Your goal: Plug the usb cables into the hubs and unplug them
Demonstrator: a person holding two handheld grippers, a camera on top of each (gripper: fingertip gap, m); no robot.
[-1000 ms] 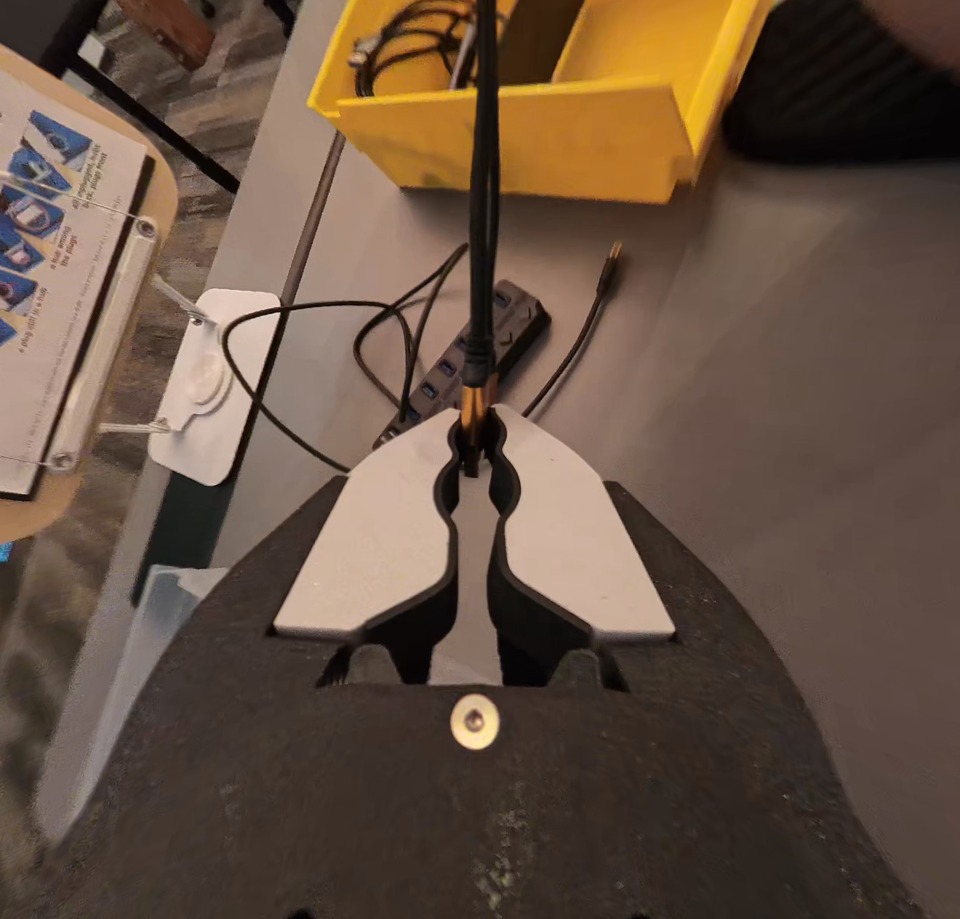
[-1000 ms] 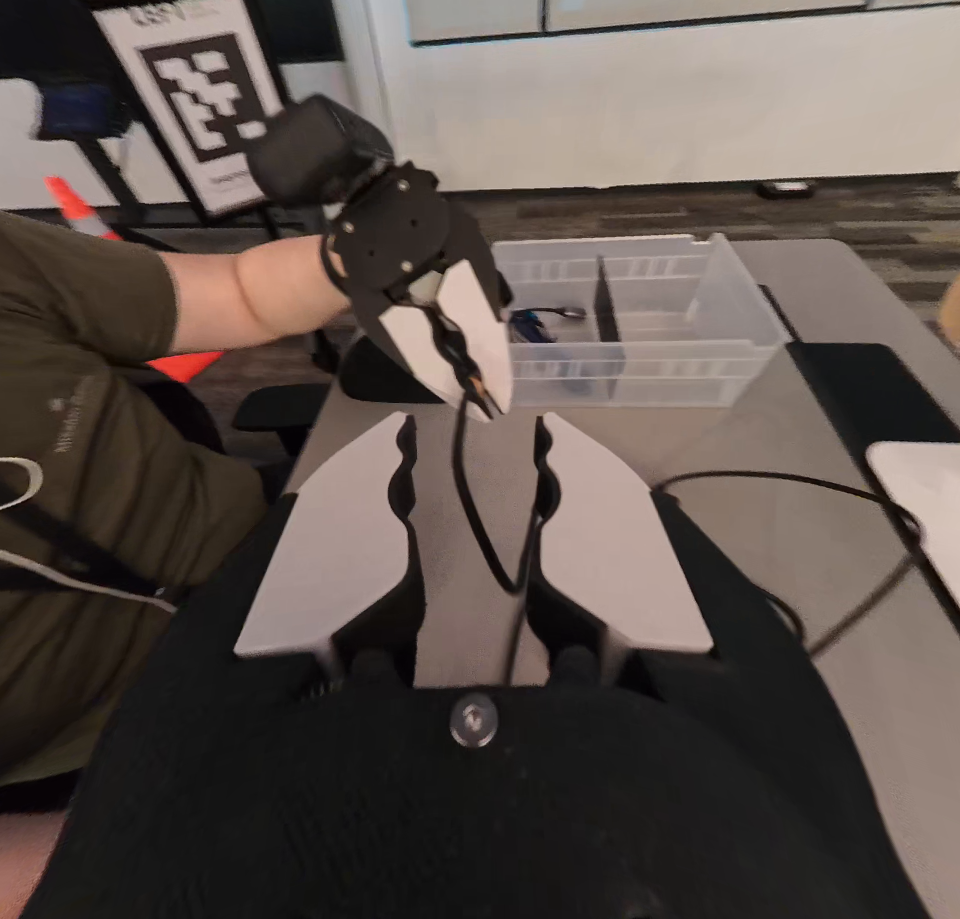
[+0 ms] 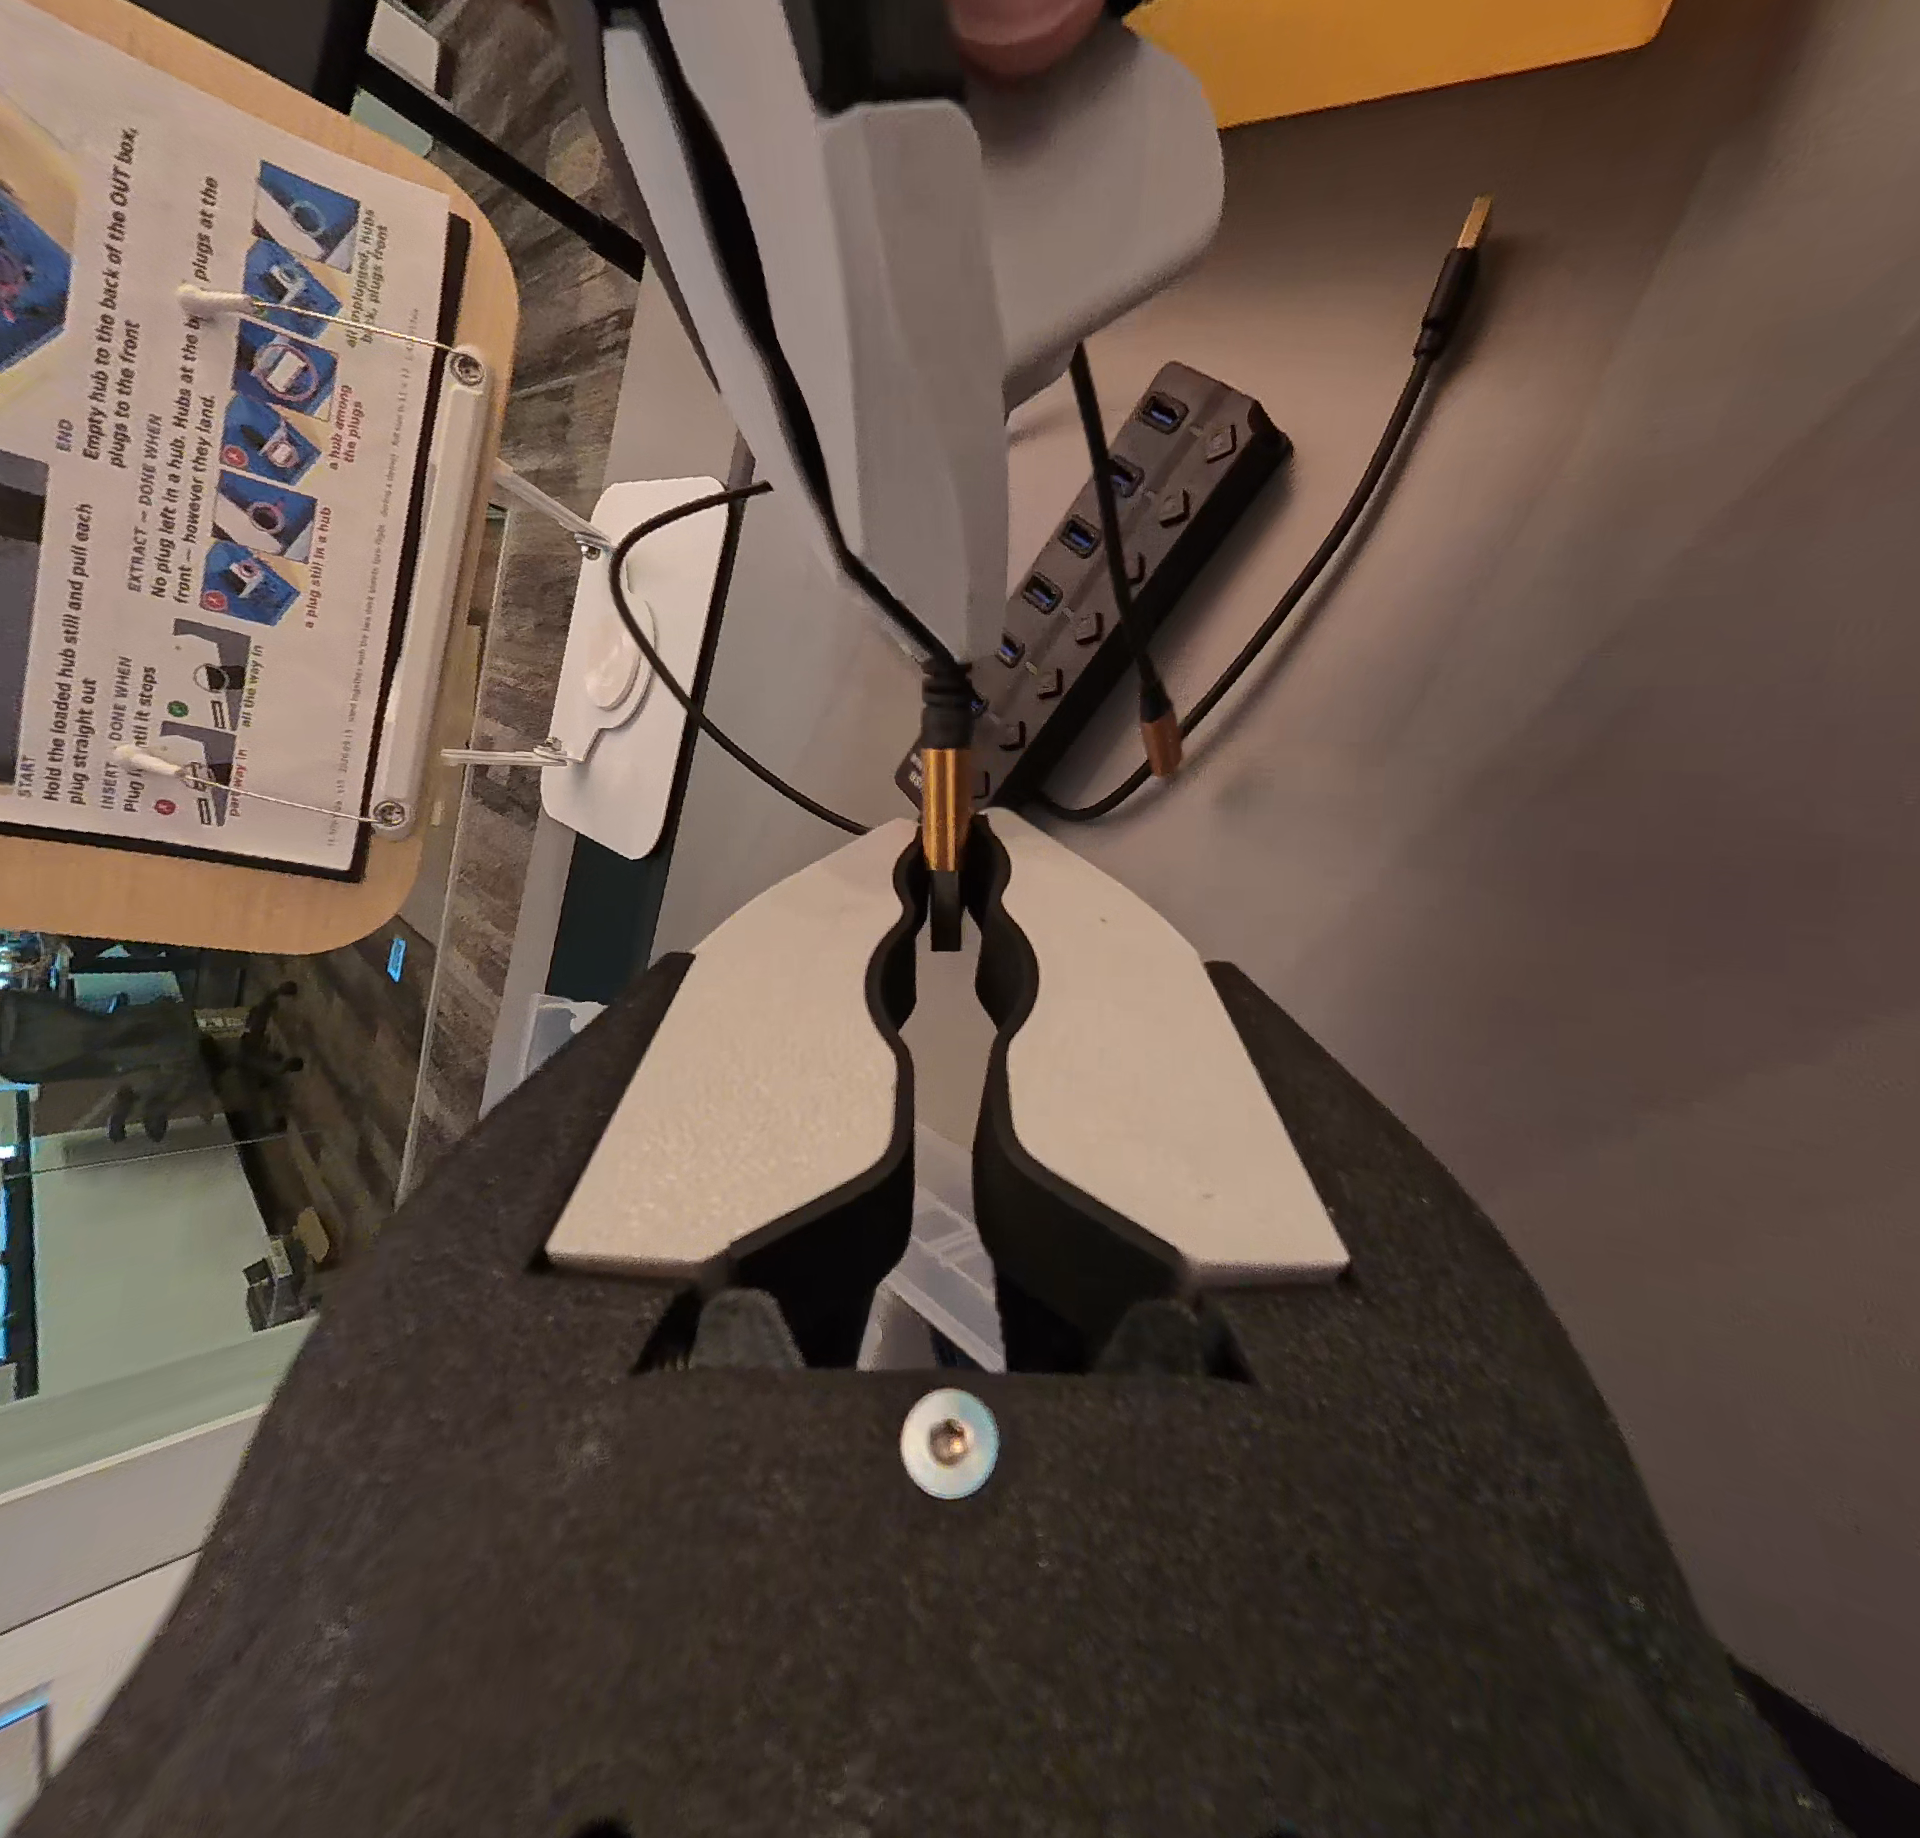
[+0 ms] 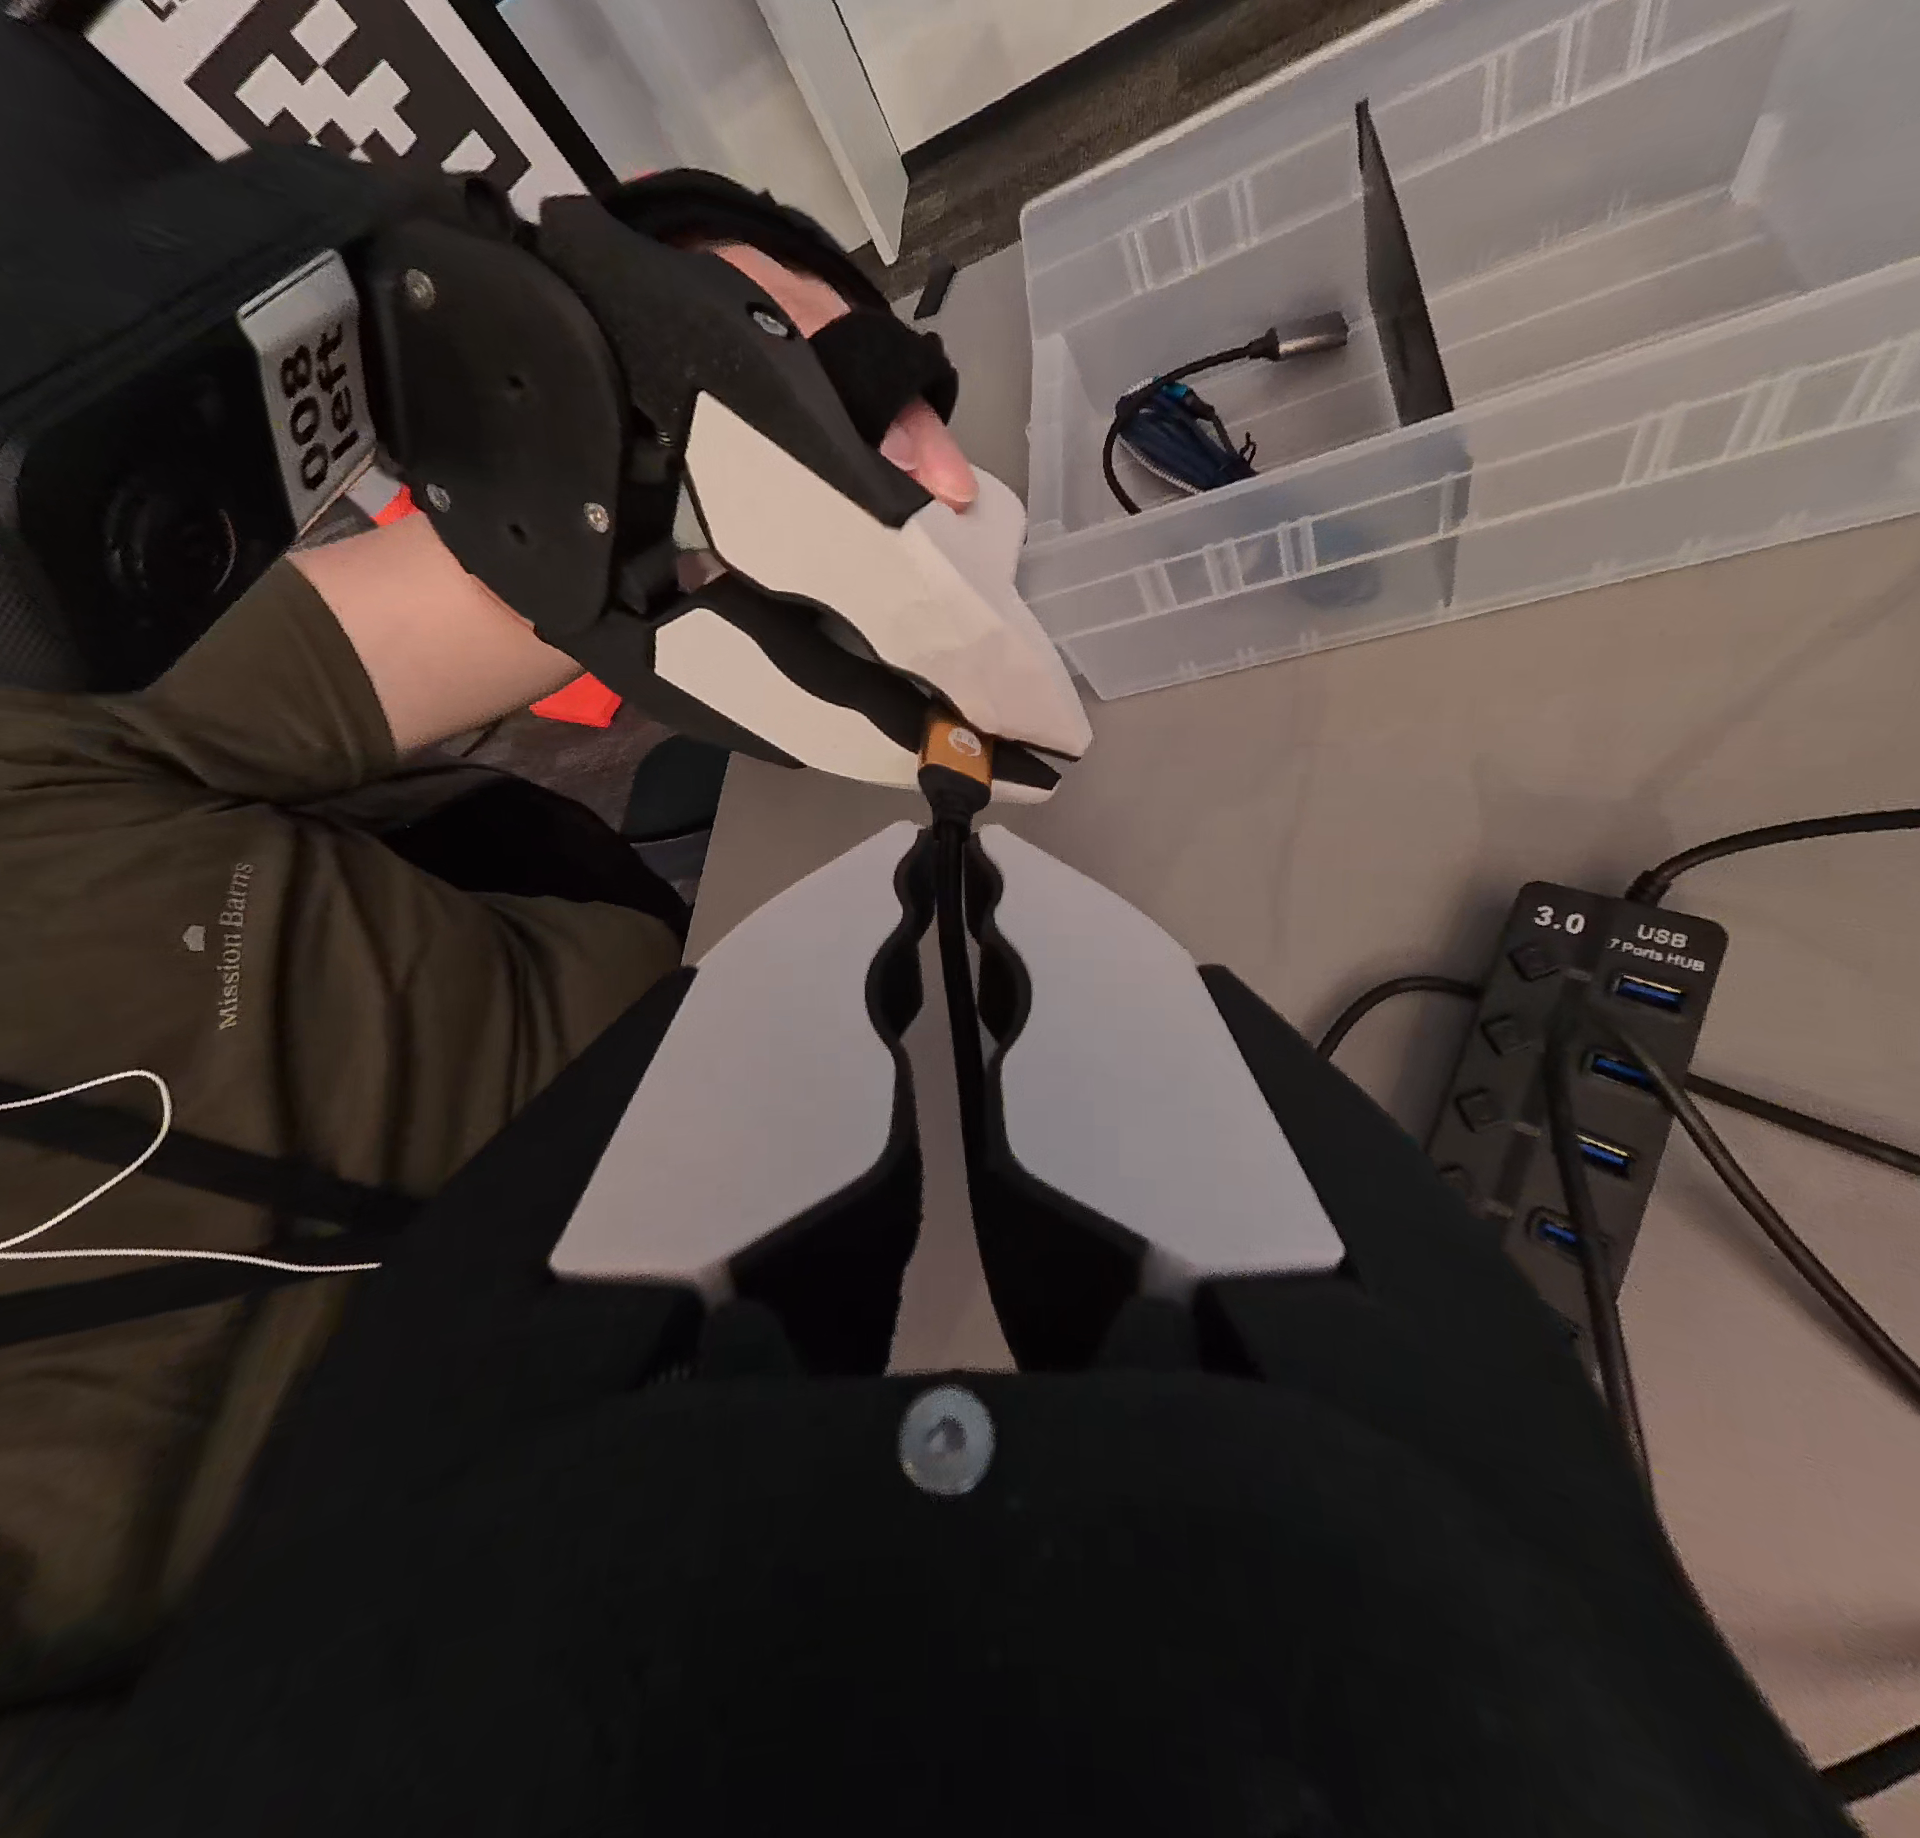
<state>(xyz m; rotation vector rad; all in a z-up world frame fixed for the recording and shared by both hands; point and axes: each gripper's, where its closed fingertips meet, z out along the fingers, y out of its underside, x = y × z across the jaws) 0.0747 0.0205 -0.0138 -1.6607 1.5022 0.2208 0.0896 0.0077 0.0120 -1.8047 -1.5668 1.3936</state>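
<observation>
USB plug (image 3: 945,801) clenched in left claw (image 3: 948,838), its cable (image 4: 961,999) pinched by right claw (image 4: 948,832), above black hub (image 3: 1101,593).

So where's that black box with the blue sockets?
The black hub lies flat on the grey table, right of the right claw, cables draped across it, clear bin behind.

The left gripper (image 3: 943,843) is showing a rough, grainy matt black body and smooth matt pale finger plates, pinching a plug (image 3: 945,796) with a shiny golden metal sleeve. Beyond it, a black plastic hub (image 3: 1101,583) is lying on the smooth matt grey desk (image 3: 1558,853). Ahead of the right gripper (image 4: 948,832), a translucent plastic bin (image 4: 1455,500) is looking faintly glossy.
</observation>
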